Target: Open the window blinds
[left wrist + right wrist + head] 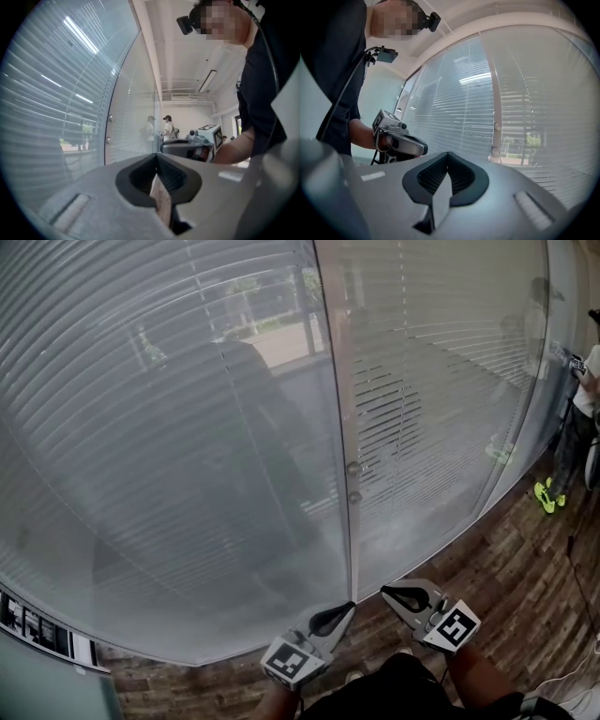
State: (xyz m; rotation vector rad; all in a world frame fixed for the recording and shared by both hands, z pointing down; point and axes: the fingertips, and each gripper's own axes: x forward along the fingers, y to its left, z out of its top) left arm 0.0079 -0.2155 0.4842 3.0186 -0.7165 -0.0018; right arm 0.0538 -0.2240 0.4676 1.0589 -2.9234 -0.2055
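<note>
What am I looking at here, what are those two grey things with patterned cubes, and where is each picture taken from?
No robot here: a person holds a two-jaw tool in each hand. The head view, taken from the person's head looking down, shows the left gripper and right gripper at the bottom. The other two pictures are taken from each gripper, looking along its jaws. Both pairs of jaws are shut and hold nothing. Ahead are the window blinds, with two round knobs on the post that divides them. Below is a wood-patterned floor.
</note>
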